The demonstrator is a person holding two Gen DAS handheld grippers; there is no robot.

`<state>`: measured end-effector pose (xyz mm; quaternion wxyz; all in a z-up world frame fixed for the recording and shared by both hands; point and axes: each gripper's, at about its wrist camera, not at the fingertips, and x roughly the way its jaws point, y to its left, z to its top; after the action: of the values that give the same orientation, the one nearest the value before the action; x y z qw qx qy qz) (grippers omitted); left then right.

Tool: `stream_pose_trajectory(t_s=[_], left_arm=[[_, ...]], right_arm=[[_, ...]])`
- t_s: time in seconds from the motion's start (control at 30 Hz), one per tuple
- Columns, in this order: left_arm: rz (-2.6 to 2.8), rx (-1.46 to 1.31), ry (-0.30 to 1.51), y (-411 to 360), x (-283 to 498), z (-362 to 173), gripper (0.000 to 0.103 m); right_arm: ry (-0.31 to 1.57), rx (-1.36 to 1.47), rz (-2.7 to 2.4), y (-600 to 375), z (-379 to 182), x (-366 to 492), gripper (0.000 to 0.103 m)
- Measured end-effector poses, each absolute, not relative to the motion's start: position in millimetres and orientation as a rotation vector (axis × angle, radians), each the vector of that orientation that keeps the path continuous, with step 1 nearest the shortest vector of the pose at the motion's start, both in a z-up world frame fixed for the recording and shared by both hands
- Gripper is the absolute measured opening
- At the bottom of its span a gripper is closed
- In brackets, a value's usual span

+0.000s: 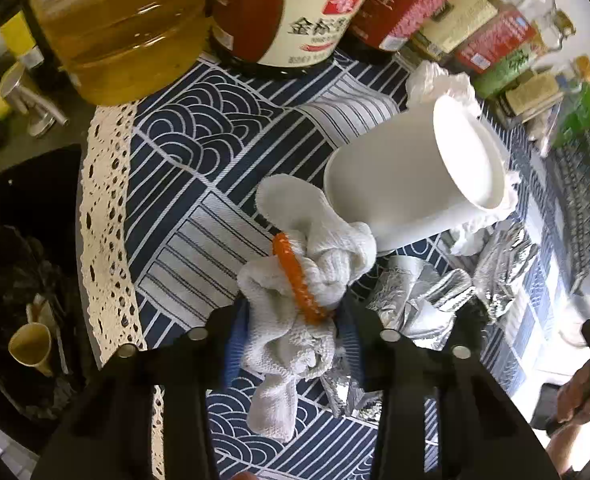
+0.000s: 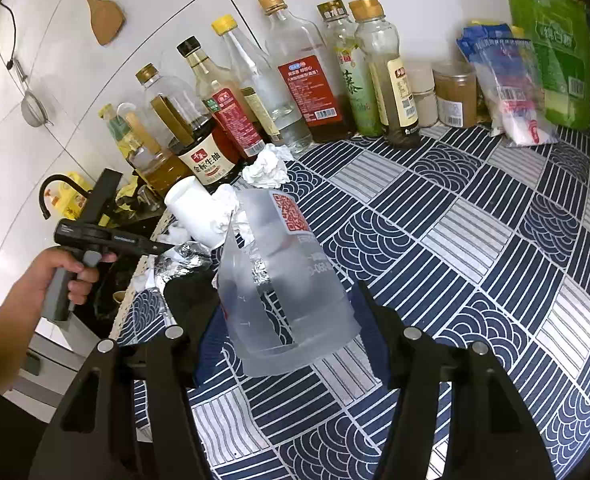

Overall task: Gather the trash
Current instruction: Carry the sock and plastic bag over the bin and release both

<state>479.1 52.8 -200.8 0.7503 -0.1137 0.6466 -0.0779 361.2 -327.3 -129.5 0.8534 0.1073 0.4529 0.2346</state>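
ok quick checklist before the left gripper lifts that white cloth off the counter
1. Left gripper shut on the white cloth: ok.
2. Orange band around the cloth, coming along: ok.
3. Cloth clear of the tipped white cup: cannot tell, they sit very close.
4. Crumpled foil not caught in the grip: cannot tell.
5. Right gripper shut on the clear plastic container: ok.
6. Black trash bag open beside the counter: ok.
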Motion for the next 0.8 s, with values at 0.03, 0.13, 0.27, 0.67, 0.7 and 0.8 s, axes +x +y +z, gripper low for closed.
stream_pose_trajectory(t_s=[0.03, 0.13, 0.27, 0.67, 0.7, 0.8], left_arm=[[-0.169, -0.259, 1.408, 56, 477, -200, 0.036], [-0.16, -0.281, 1.392, 68, 468, -193, 0.034], [-0.136, -0.332, 1.357, 88, 454, -182, 0.033], [-0.102, -0.423, 1.258, 147, 404, -148, 0.033], [-0.098, -0.43, 1.25, 152, 398, -146, 0.033], [-0.079, -0.439, 1.229, 168, 384, -140, 0.033]], right_arm=[[0.955, 0.237, 0.501, -326, -130, 362, 0.059], [0.95, 0.228, 0.514, -317, -128, 362, 0.059], [0.943, 0.207, 0.542, -301, -123, 364, 0.059], [0.937, 0.154, 0.665, -229, -114, 368, 0.059], [0.935, 0.147, 0.678, -220, -113, 368, 0.059], [0.929, 0.131, 0.715, -197, -110, 367, 0.059]])
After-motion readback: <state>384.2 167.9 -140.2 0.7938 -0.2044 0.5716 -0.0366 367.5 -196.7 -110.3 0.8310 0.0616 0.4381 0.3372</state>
